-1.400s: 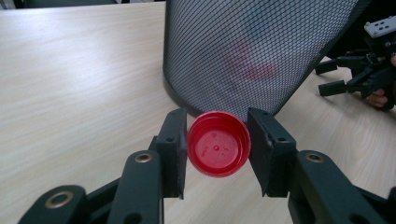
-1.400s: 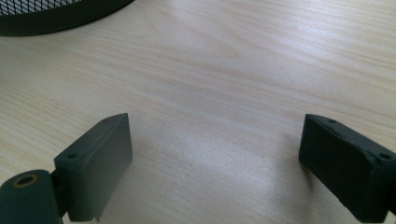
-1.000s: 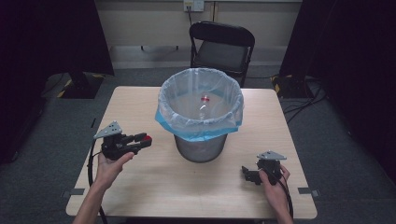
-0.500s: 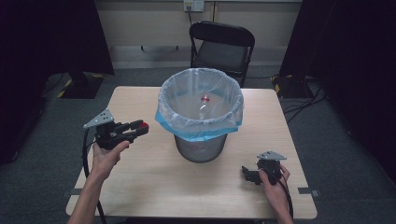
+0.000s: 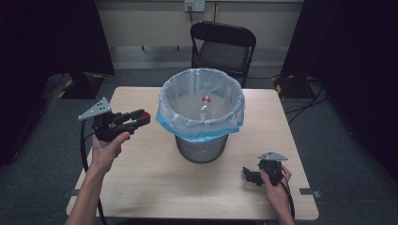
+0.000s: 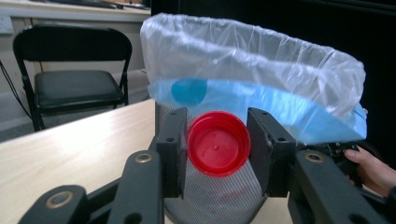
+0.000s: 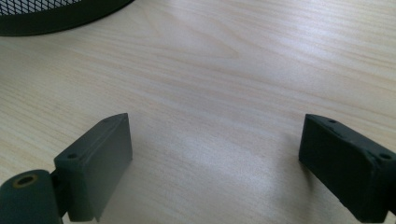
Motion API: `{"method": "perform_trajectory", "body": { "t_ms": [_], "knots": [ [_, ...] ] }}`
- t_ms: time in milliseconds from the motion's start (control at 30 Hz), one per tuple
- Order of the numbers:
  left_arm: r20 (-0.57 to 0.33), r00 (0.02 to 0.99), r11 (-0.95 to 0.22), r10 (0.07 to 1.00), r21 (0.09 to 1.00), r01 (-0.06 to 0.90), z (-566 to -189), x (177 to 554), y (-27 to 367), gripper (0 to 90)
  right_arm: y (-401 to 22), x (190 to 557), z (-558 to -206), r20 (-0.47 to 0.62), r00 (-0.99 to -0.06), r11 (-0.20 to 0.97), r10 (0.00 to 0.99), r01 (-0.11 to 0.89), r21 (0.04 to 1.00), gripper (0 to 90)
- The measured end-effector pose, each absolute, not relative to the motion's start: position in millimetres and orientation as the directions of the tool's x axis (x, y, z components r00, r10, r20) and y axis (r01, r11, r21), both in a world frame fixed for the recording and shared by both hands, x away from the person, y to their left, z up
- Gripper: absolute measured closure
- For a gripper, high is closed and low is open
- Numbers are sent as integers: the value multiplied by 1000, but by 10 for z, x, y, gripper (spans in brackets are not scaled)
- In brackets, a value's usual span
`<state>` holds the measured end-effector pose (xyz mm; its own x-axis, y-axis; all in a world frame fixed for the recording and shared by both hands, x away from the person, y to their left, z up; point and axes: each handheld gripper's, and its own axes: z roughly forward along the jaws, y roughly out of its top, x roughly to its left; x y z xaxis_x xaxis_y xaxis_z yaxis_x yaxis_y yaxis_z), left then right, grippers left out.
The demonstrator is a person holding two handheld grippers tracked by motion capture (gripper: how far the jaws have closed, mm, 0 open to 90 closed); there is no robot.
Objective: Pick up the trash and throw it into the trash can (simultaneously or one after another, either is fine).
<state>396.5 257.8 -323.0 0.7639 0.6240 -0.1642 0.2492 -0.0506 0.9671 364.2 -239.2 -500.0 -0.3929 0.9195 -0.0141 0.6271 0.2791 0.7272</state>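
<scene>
Red cap pinched in the left gripper beside the lined bin

High view: the left gripper (image 5: 137, 118) is held above the left part of the table (image 5: 155, 183), its jaws pointing at the bin (image 5: 202, 140) and pinching a red cap (image 5: 146, 114) at their tips, just short of the bin's plastic liner (image 5: 187, 101); a bottle (image 5: 205, 105) lies inside the bin; the right gripper (image 5: 248, 174) rests low on the table near the right front, well apart from the bin; a chair (image 5: 223, 49) stands behind the table. Left gripper view: the cap (image 6: 216, 143) sits squeezed between the two pads, its hollow side facing the camera, with the liner (image 6: 252, 60) close behind it. Right gripper view: the jaws stand spread wide over bare wood (image 7: 210, 93), nothing between them, the bin's mesh base (image 7: 56, 14) at the top left
</scene>
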Motion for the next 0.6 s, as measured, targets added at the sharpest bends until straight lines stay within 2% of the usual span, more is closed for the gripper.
{"method": "perform_trajectory", "body": {
  "t_ms": [400, 600],
  "knots": [
    [-133, 767, -40, 627, 978, 202, -2980, 4003, 2588, 601, -2392, 3642, -5000, -14, -393, 279, 920, 627, 727, 88],
    [-164, 778, -10, 607, 977, 213, -2874, 4045, 2580, 601, -2392, 3642, -5000, -14, -393, 279, 919, 627, 727, 88]
  ]
}}
